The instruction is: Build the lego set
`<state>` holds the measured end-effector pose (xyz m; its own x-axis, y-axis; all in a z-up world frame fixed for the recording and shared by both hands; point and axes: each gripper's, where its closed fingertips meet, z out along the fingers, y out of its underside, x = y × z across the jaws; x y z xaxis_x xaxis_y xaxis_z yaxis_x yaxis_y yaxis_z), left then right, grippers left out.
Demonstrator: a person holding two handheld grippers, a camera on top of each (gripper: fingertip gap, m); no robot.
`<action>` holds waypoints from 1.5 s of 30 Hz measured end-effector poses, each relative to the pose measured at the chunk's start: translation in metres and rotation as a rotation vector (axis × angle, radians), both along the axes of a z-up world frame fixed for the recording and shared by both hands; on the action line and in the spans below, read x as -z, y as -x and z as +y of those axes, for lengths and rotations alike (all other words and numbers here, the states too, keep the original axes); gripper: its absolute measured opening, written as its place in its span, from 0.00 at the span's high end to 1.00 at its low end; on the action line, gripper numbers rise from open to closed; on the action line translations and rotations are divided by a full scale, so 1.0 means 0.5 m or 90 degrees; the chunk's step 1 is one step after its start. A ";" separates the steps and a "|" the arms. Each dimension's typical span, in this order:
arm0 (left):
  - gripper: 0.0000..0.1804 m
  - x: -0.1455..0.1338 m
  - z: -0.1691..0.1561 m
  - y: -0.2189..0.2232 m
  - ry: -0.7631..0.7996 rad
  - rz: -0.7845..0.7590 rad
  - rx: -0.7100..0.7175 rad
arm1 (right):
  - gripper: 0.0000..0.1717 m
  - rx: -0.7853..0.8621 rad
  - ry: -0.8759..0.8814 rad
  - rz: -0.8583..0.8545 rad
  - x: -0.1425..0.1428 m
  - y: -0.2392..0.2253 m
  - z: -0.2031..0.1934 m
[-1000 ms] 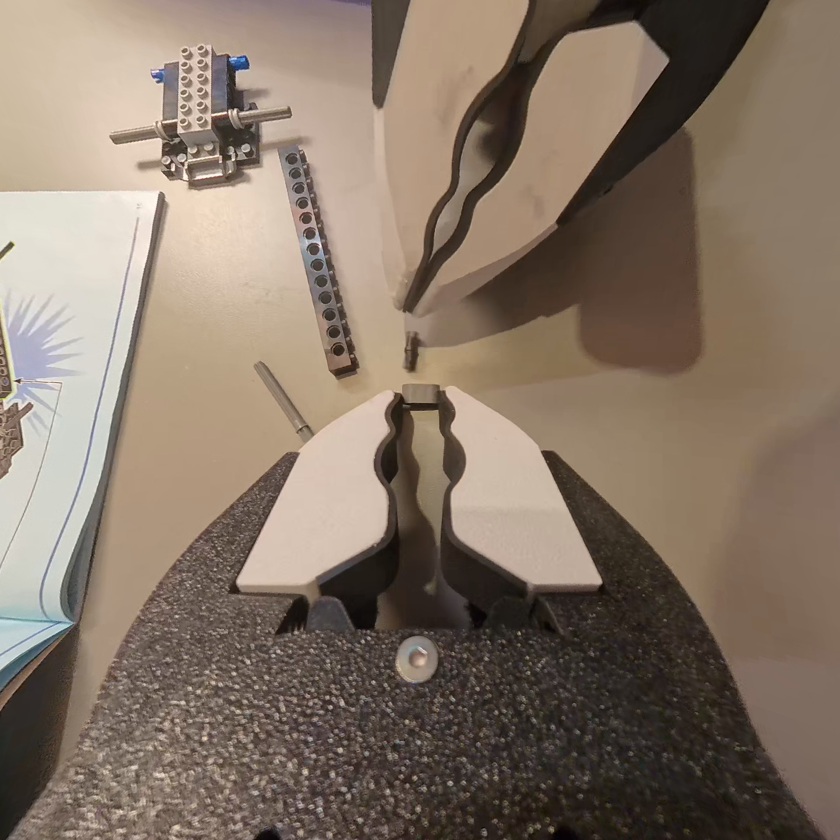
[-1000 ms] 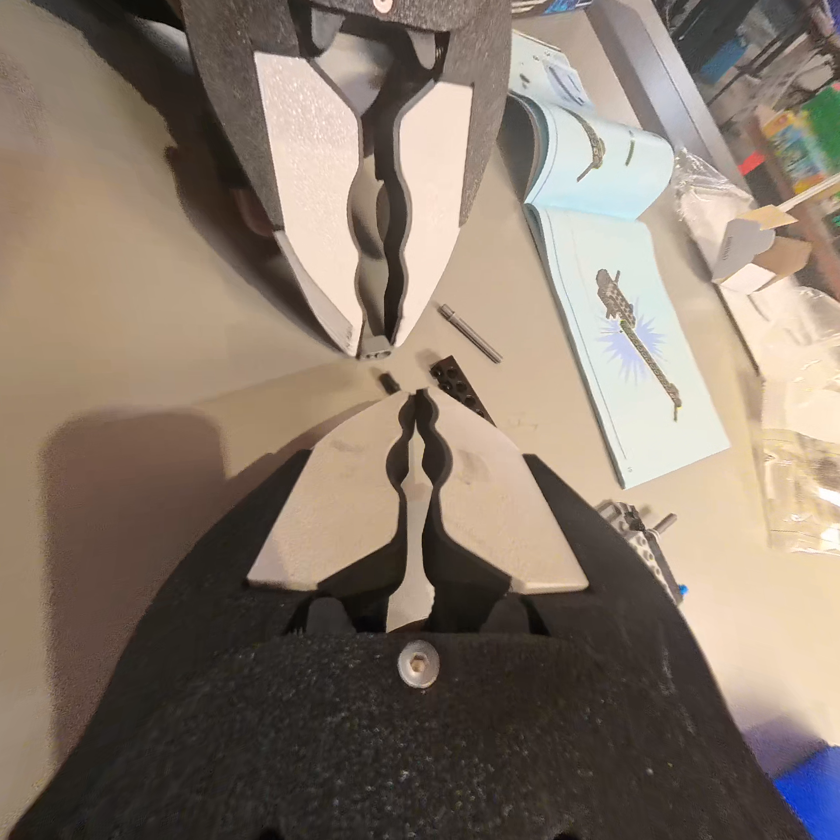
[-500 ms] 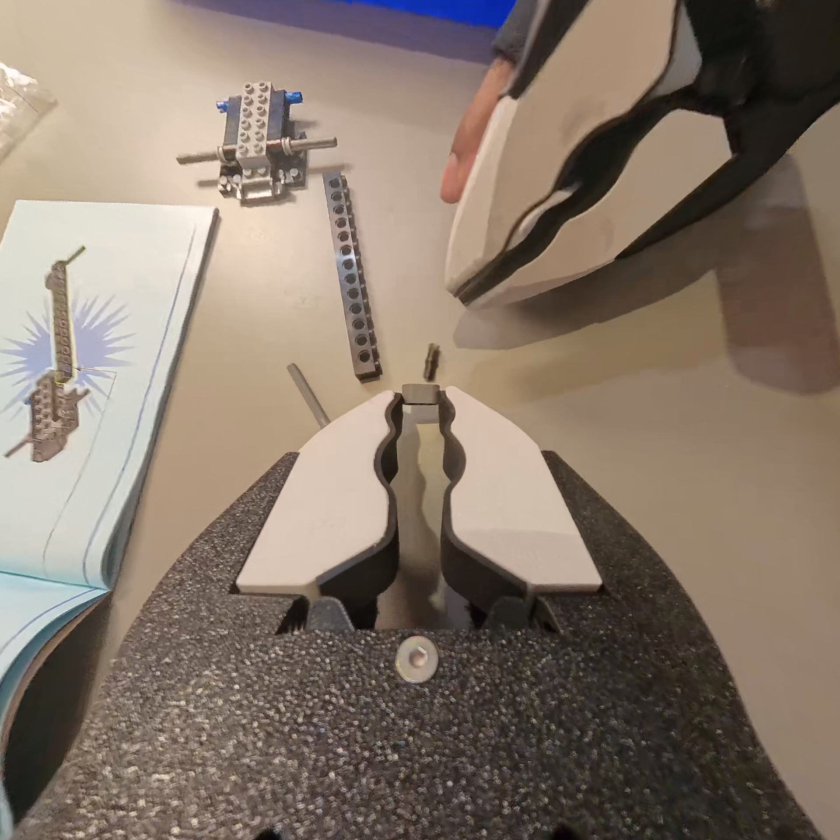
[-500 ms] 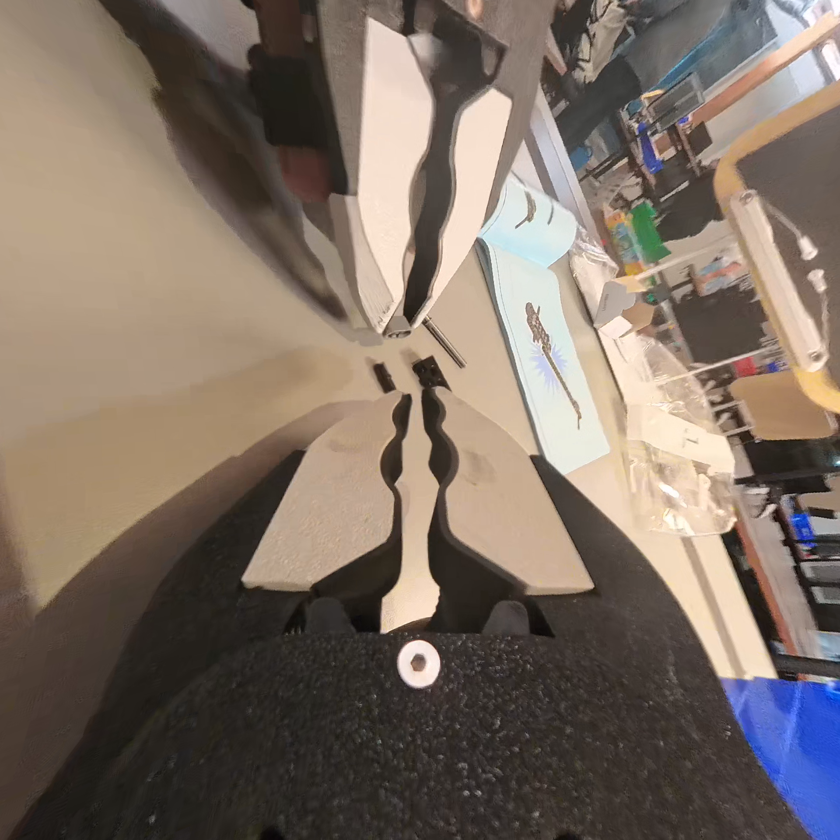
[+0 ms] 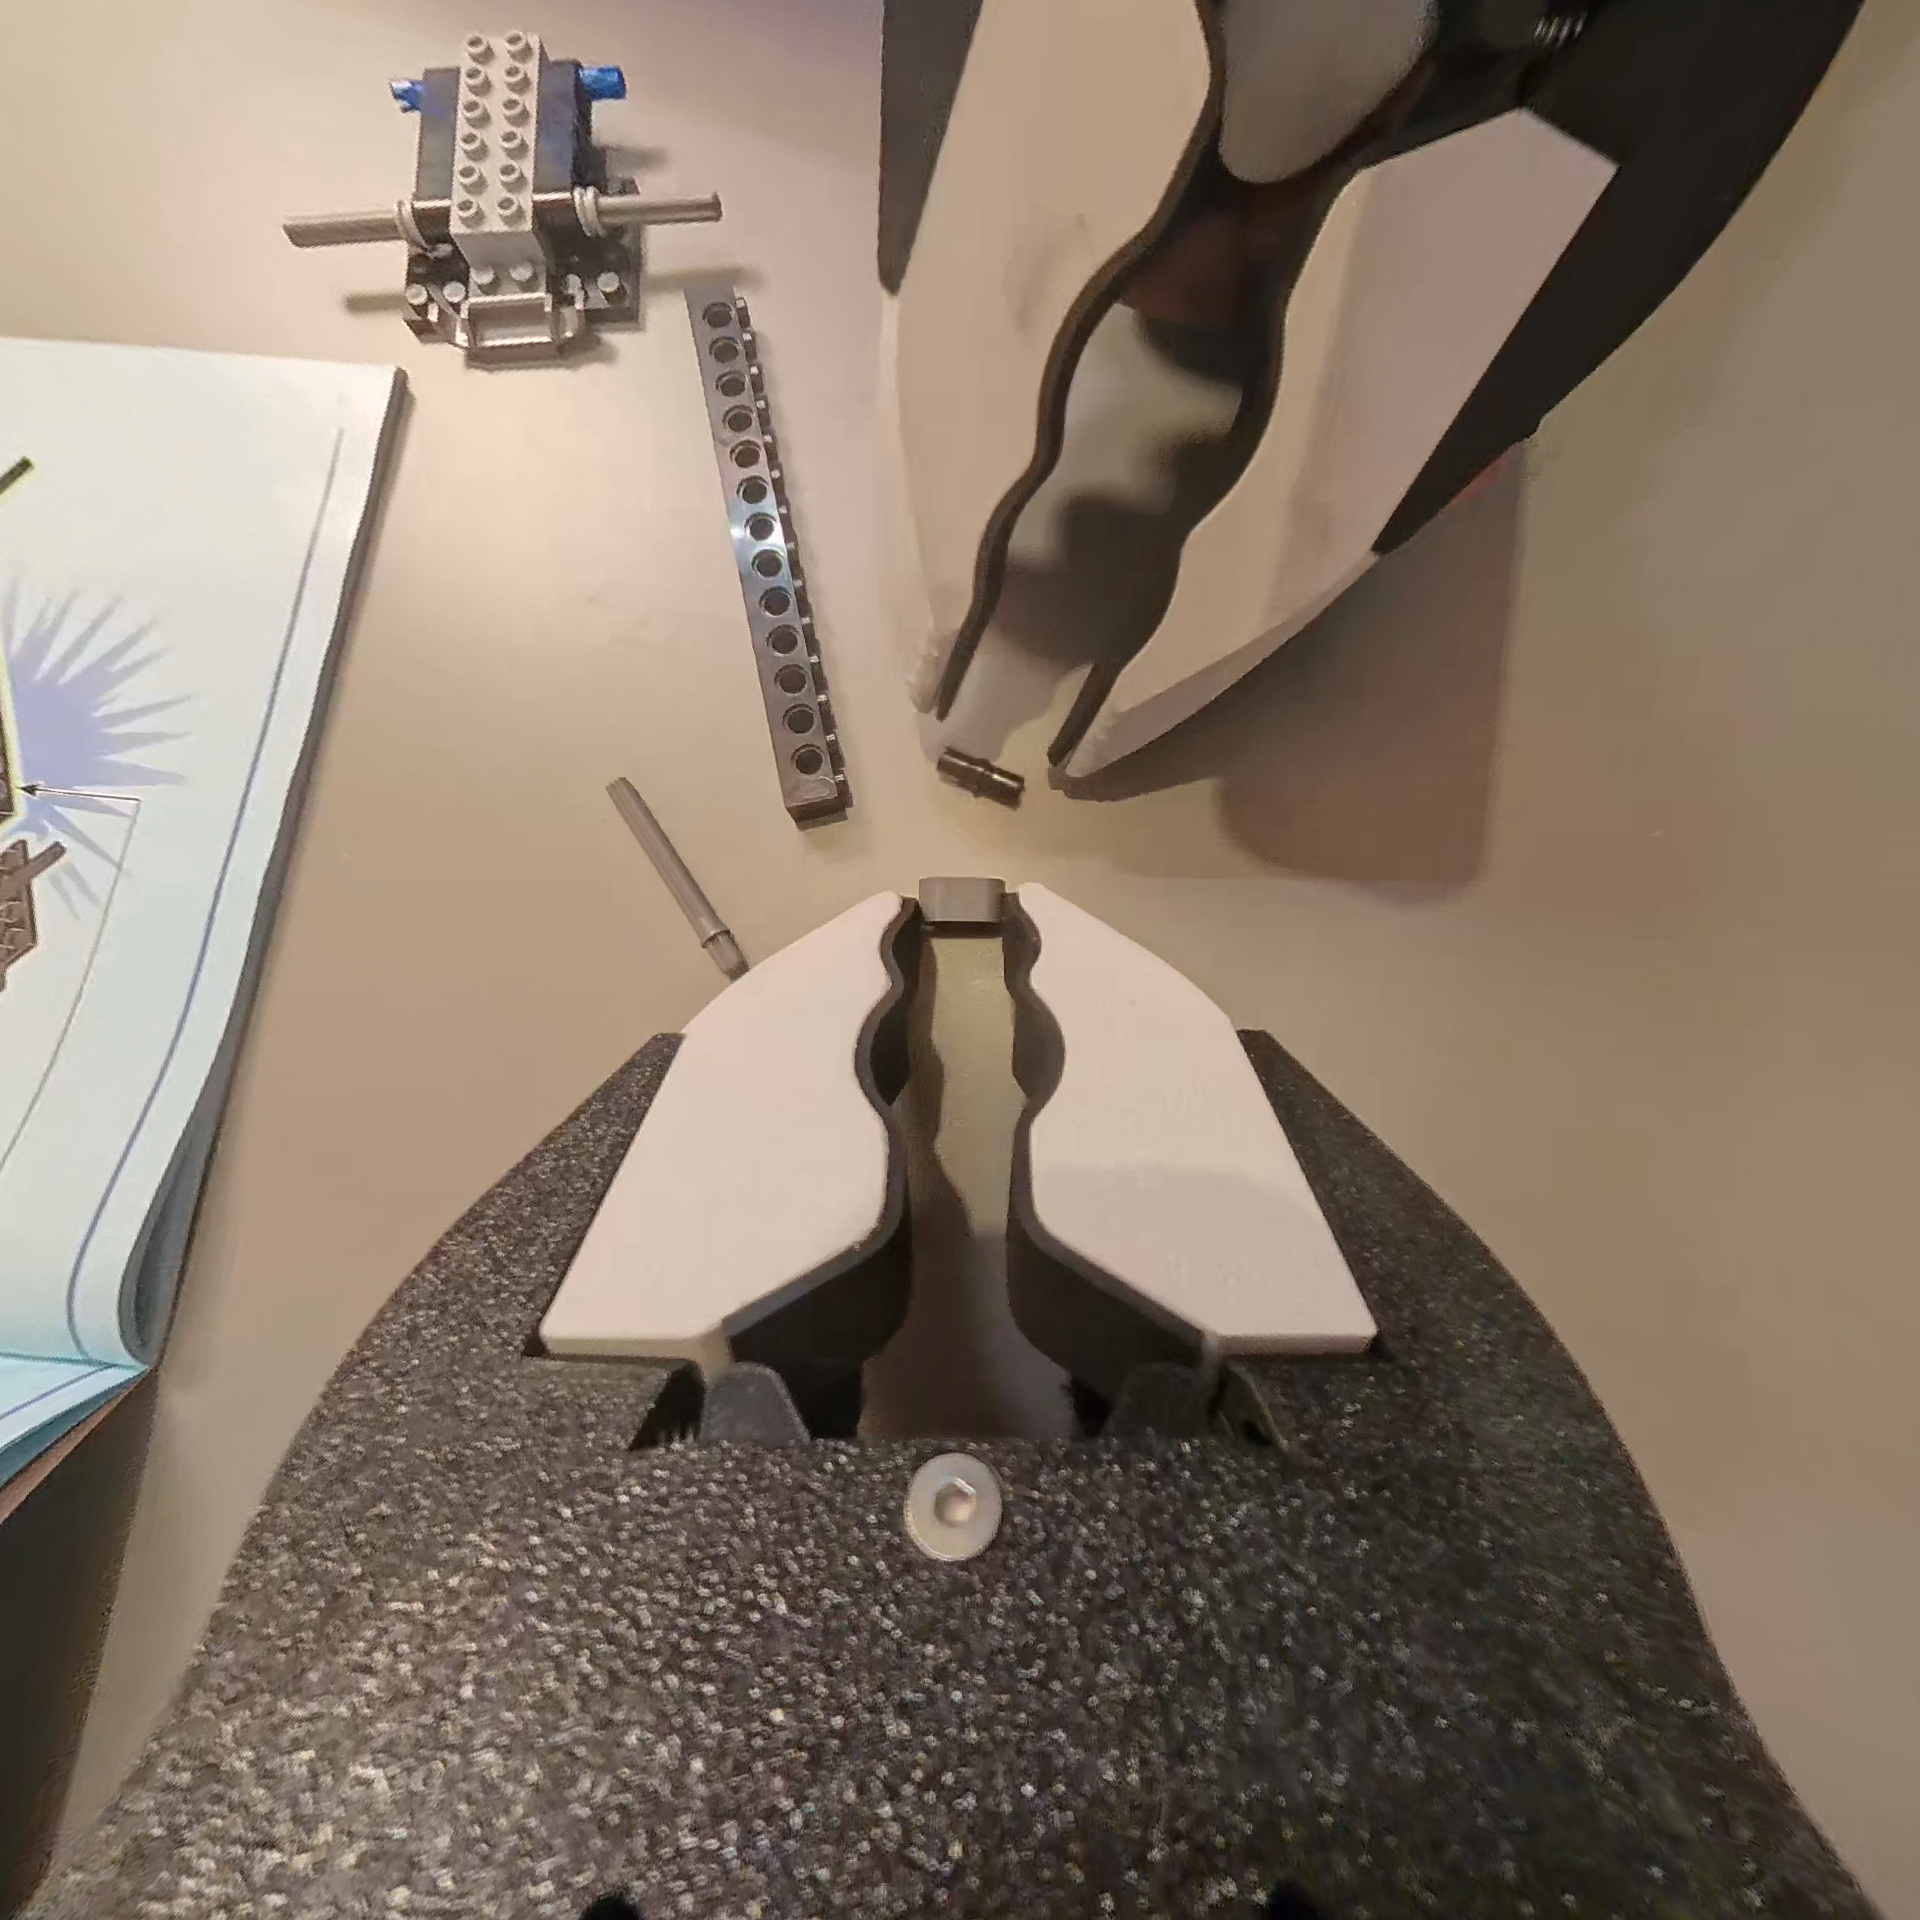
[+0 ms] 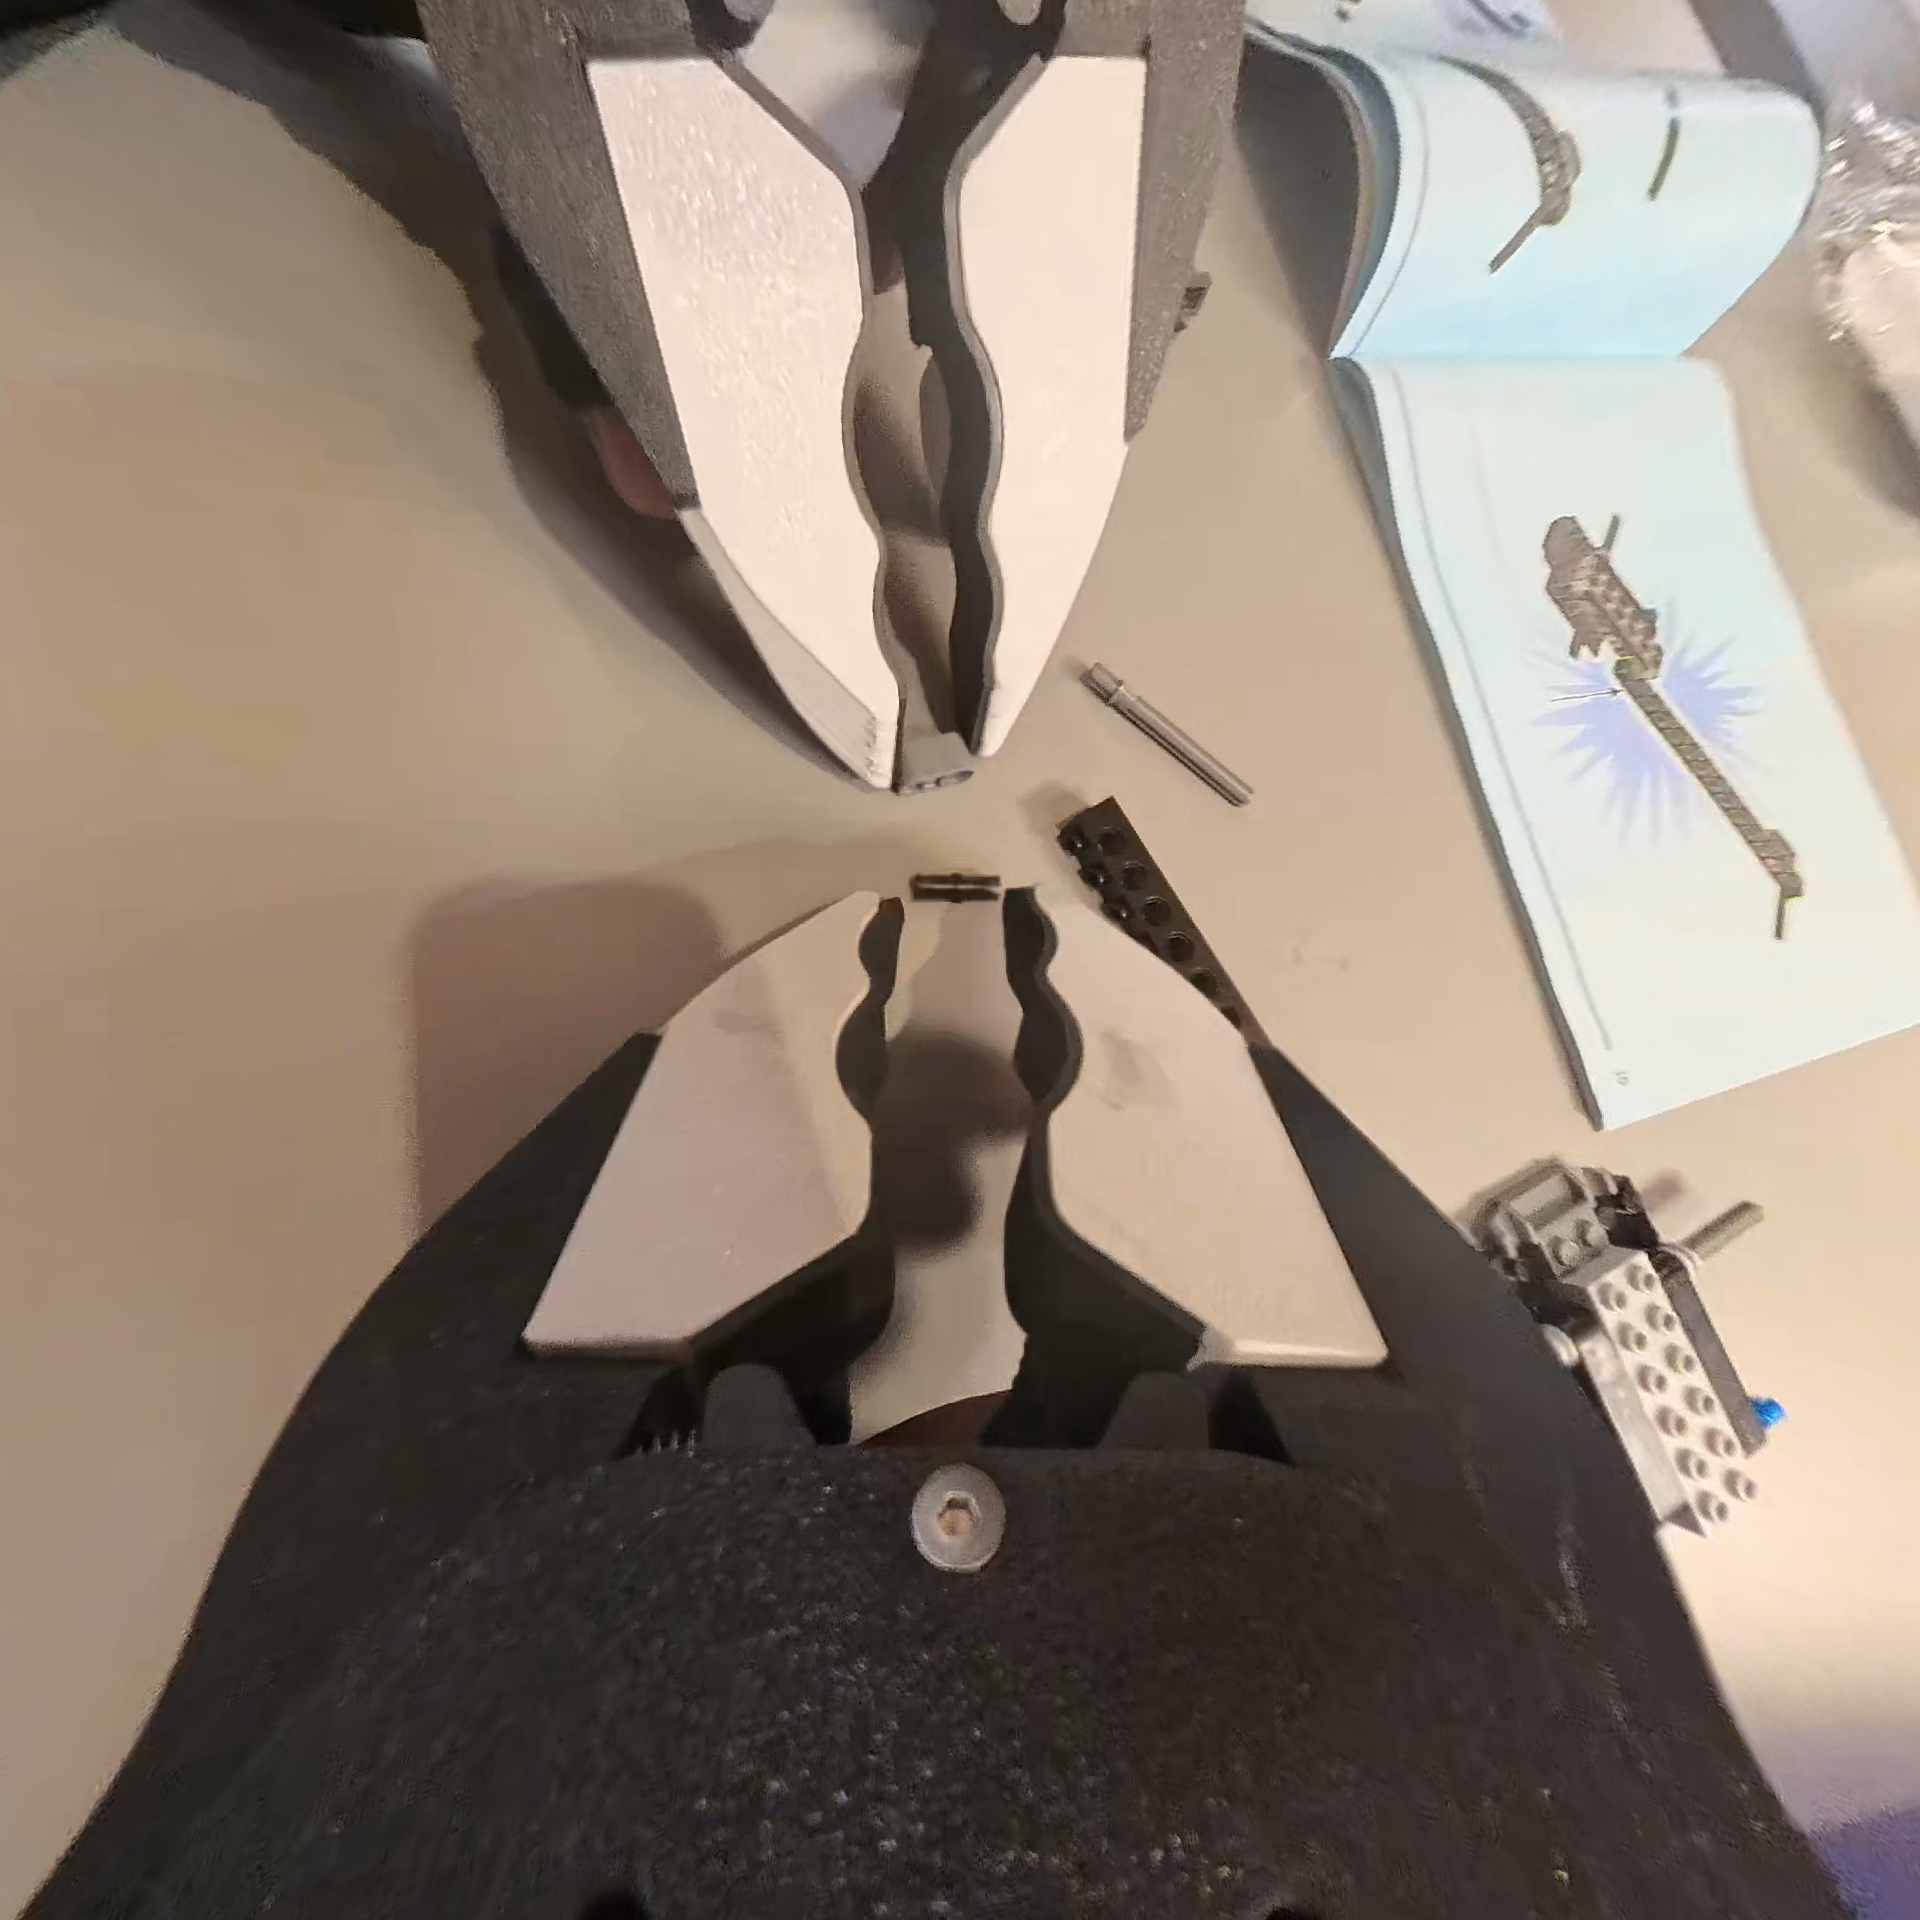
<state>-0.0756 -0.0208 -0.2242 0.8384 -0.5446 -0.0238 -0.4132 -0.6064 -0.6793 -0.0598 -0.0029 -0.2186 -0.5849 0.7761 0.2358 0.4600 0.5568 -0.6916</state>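
While left gripper clamps small grey plastic block, right gripper, jaws apart w/ nothing held, should straddle short black plastic pin squarely.

No words to read anywhere here. The pale blue booklet lies open on the bench, and its pages carry only drawings of a brick model over a purple starburst. One tiny mark sits at the page's near corner, too small to make out.
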 end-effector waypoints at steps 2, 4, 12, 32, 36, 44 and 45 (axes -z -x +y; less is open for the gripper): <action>0.92 0.000 0.001 -0.002 0.002 -0.005 0.003 | 0.89 0.001 0.006 -0.011 0.002 0.002 -0.002; 0.92 0.000 0.002 -0.002 0.004 -0.009 0.002 | 0.89 0.003 0.010 -0.017 0.003 0.004 -0.002; 0.92 0.000 0.005 -0.008 0.004 -0.006 0.005 | 0.93 -0.005 0.026 -0.046 0.009 0.001 -0.007; 0.92 0.000 0.009 -0.016 0.007 -0.002 0.014 | 0.91 0.034 0.060 -0.080 0.012 0.018 -0.005; 0.92 0.000 0.003 -0.014 0.005 0.007 0.015 | 0.95 0.041 0.047 -0.066 0.012 0.023 0.001; 0.92 0.000 -0.005 -0.013 -0.002 0.008 0.018 | 0.98 -0.040 0.021 -0.039 0.007 0.002 -0.025; 0.92 0.000 -0.006 -0.014 -0.003 0.010 0.021 | 0.98 -0.044 0.016 -0.032 0.006 0.001 -0.027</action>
<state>-0.0687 -0.0240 -0.2240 0.8190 -0.5724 -0.0396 -0.4440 -0.5886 -0.6756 -0.0604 -0.0162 -0.2217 -0.6486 0.7382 0.1854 0.4556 0.5717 -0.6823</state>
